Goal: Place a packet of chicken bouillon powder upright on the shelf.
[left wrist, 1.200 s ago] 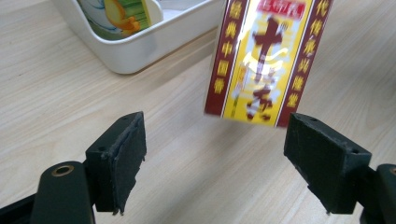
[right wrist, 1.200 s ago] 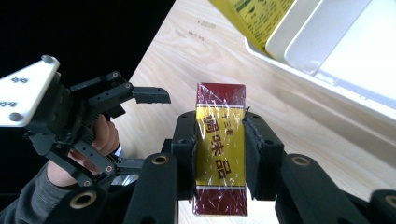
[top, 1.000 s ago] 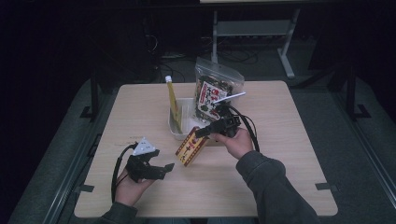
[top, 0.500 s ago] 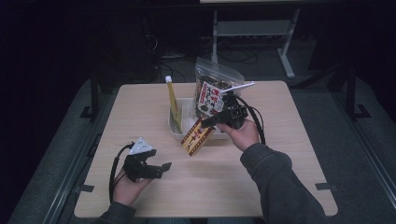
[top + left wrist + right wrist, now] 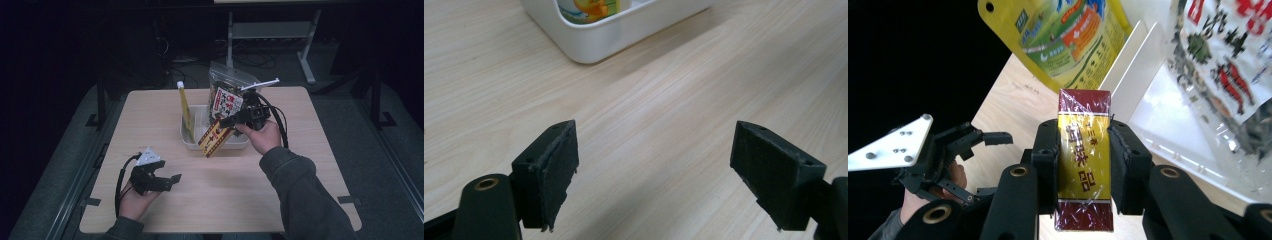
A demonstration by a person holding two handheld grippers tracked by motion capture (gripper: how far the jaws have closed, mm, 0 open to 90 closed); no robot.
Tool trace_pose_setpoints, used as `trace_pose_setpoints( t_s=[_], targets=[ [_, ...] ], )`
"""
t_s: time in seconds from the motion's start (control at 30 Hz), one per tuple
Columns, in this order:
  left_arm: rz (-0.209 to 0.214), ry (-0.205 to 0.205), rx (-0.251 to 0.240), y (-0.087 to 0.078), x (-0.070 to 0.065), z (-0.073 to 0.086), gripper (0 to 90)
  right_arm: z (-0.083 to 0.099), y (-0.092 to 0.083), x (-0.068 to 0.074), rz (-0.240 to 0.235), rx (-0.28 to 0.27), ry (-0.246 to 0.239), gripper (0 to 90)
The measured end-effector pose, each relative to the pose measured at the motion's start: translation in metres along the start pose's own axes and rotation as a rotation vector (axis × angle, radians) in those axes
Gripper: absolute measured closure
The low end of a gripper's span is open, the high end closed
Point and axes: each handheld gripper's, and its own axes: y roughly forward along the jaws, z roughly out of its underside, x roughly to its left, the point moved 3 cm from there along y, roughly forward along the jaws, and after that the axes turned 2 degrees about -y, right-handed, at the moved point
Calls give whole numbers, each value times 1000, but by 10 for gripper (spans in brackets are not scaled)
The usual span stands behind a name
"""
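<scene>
Right gripper (image 5: 1083, 165) clamped on red-and-gold box (image 5: 1084, 165), both pads pressed to its long sides, box tilted and lifted at near edge of white tray (image 5: 192, 142). Yellow pouch (image 5: 184, 107) and clear snack bag (image 5: 226, 95) upright in tray. Left gripper (image 5: 167, 177) spread wide, empty, low over bench (image 5: 150, 115), well apart from tray.

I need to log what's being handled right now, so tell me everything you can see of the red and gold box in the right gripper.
The box is a slim, oblong carton wrapped in shiny clear film, dark red at both ends with a gold band bearing red characters. The right gripper clamps its long sides. In the high view it hangs tilted above the near rim of the white tray.
</scene>
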Motion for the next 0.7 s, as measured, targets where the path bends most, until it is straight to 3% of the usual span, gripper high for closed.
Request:
trace_pose_setpoints(
  t_s=[0.33,0.7],
  targets=[
    [-10,-20,-2,-3,7,3,190,-18,-10,3,45,-28,-9,675],
    [-14,-32,-9,-5,12,4,190,-36,-7,4,79,-30,-6,676]
  ],
)
